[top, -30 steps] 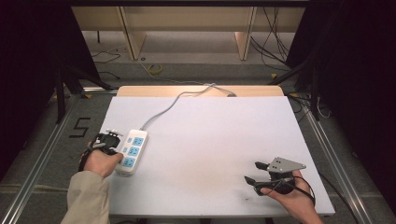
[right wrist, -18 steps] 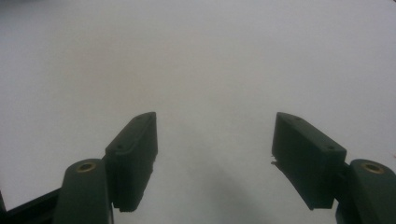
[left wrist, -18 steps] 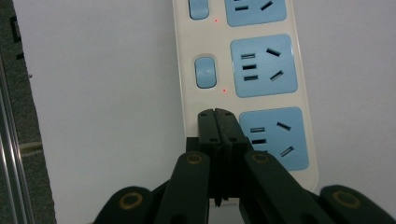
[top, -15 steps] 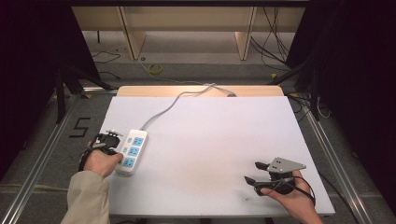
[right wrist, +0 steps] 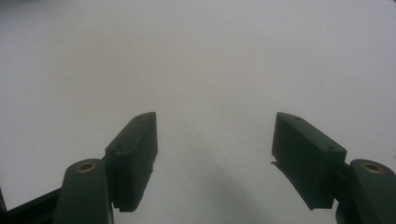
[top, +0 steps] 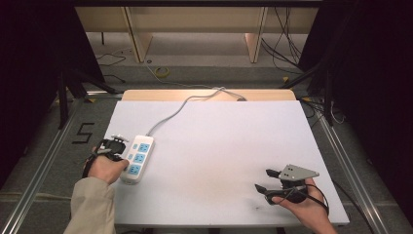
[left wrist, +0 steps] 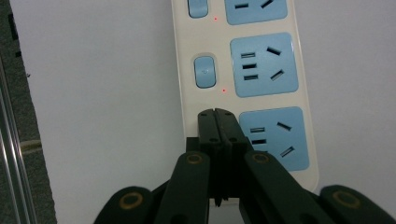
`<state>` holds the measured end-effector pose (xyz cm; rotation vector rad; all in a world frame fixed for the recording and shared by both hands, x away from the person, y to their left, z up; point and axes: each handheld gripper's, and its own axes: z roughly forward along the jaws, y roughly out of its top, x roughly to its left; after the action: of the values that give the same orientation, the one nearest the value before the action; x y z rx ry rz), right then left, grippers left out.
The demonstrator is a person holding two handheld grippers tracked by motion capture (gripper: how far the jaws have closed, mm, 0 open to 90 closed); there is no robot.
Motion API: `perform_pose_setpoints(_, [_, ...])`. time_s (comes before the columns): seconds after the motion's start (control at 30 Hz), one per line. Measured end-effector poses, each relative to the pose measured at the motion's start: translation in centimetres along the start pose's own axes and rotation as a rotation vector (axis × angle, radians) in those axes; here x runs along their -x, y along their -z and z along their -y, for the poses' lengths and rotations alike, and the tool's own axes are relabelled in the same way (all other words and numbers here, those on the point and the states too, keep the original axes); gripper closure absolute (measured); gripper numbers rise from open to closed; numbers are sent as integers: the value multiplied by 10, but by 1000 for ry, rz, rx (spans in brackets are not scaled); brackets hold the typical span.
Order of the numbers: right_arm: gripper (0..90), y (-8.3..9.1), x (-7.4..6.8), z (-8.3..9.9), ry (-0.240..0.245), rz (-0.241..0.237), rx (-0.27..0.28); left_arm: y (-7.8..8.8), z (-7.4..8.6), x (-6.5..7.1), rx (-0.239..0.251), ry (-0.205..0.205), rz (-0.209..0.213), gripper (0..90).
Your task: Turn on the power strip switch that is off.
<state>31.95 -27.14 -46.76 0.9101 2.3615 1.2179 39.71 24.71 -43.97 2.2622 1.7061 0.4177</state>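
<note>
Left gripper (left wrist: 215, 114) pressed down on the power strip (top: 137, 158), right gripper (right wrist: 215, 154) just hanging out.
Left jaws are pinched together, tips on the strip's near end beside its last blue socket (left wrist: 273, 137), at the counter's (top: 219, 146) left edge. Right gripper's spread wide over bare counter, well apart.

The person's left hand (top: 108, 168), in a beige sleeve (top: 91, 204), comes in from the bottom left of the high view and grips the black two-jaw left gripper (left wrist: 217, 116). In the left gripper view its jaws are pressed flat together, tips pointing forward and down. The right hand (top: 304, 207), bare at the wrist, holds the black right gripper (top: 264, 180) with its grey three-cornered plate low at the right; its jaws stand wide apart, pointing left.
</note>
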Motion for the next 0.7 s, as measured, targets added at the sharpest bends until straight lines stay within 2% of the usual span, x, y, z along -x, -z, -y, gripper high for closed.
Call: perform_pose_setpoints(0.7, [322, 0, 0, 0, 4, 0, 1, -1, -3, 3, -21, -19, -17, 898])
